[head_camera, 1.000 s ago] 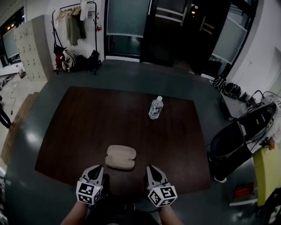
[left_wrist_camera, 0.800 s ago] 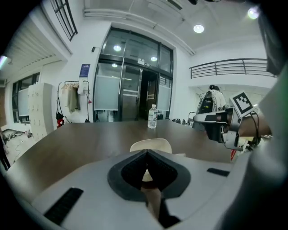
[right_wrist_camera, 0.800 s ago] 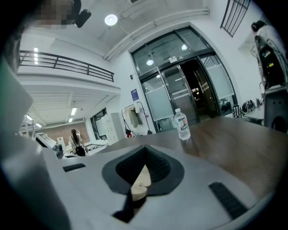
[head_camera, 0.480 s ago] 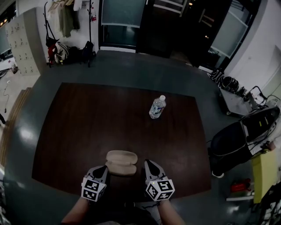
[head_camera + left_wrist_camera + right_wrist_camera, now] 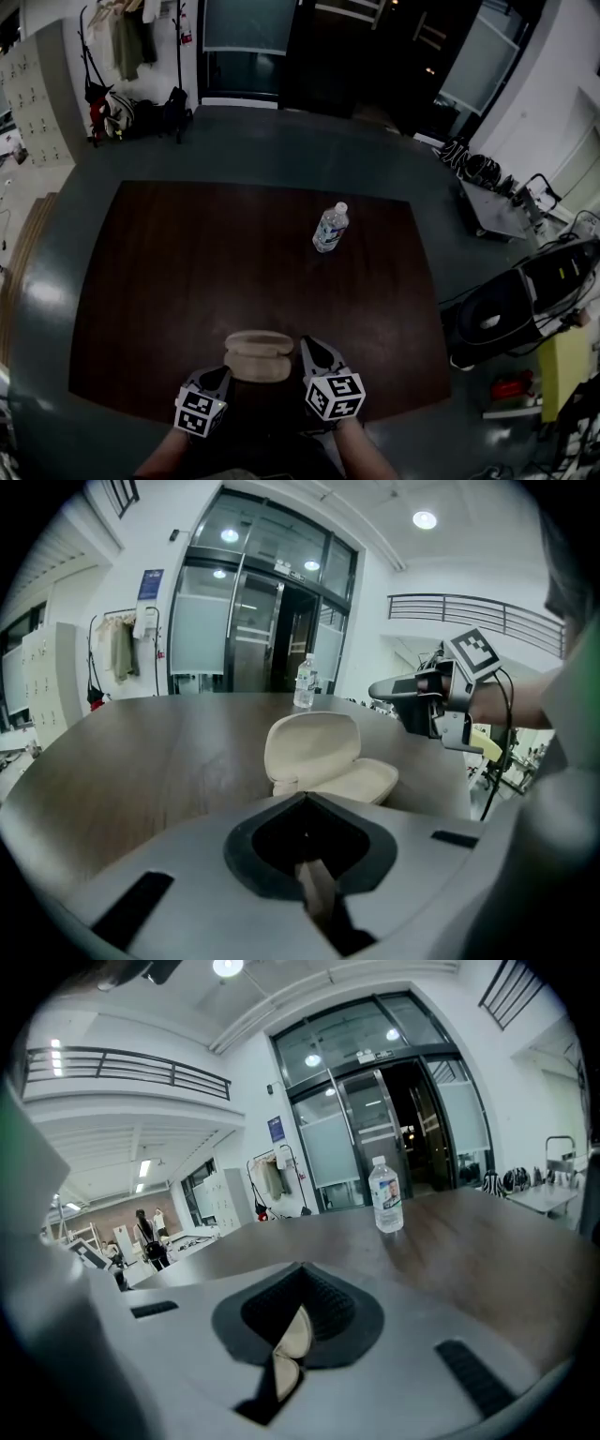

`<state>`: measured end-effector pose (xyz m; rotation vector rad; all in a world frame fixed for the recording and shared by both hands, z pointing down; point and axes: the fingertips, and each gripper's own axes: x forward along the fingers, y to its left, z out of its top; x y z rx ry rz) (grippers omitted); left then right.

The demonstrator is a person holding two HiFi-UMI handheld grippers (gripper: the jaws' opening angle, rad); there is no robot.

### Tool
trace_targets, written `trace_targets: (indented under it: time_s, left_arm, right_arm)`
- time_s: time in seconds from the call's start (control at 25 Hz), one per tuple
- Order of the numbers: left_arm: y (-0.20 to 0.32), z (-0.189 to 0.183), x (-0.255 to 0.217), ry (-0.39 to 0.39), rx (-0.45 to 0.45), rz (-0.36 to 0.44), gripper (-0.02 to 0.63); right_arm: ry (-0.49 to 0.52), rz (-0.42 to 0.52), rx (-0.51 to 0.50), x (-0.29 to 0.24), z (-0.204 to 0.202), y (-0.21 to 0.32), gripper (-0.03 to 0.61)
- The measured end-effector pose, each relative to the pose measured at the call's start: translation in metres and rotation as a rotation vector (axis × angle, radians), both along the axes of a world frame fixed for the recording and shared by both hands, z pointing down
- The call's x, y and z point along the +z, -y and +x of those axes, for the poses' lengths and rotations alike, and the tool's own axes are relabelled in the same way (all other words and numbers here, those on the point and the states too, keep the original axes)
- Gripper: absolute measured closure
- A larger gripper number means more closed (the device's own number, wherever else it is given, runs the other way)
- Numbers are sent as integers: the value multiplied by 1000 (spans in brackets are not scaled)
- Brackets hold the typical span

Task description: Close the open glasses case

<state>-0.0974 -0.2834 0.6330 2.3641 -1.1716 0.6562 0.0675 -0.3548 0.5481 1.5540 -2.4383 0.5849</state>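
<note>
The beige glasses case [image 5: 257,355] lies open near the table's front edge. In the left gripper view its lid [image 5: 312,742] stands upright over the flat base [image 5: 354,781]. My left gripper [image 5: 218,373] sits just short of the case's front left, jaws together with nothing between them [image 5: 305,797]. Beside the case's right end is my right gripper [image 5: 310,345], seen in the left gripper view [image 5: 377,689] hovering slightly above the base and apart from it. Its jaws meet too [image 5: 300,1267], and a sliver of beige shows through the gap under them.
A clear water bottle [image 5: 330,228] stands upright toward the far right of the dark wooden table [image 5: 169,272]. Off the table's right side are a black chair [image 5: 492,319] and cables. A coat rack [image 5: 122,56] stands at the far left.
Both grippers have moved forward toward the case. The right one now reaches alongside its right end. The case and bottle stay where they were.
</note>
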Motion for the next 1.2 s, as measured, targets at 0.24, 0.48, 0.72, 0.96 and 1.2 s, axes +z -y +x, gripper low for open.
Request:
trace_targets:
  time_s: [0.24, 0.48, 0.72, 0.96, 1.2]
  left_arm:
    - [-5, -3, 11, -39, -14, -30, 604]
    - [-3, -2, 13, -74, -26, -25, 604]
    - [1, -18, -14, -99, -102, 78, 604]
    - [3, -22, -44, -86, -109, 178, 604]
    - [2, -10, -37, -45, -96, 176, 604]
  right_arm:
    - [-46, -56, -57, 16, -18, 12, 589]
    - [-53, -100, -102, 32, -30, 6, 589]
    - [-66, -110, -135, 34, -32, -17, 589]
    - [-63, -130, -166, 40, -33, -40, 589]
    - [-74, -175, -175, 58, -28, -60, 589]
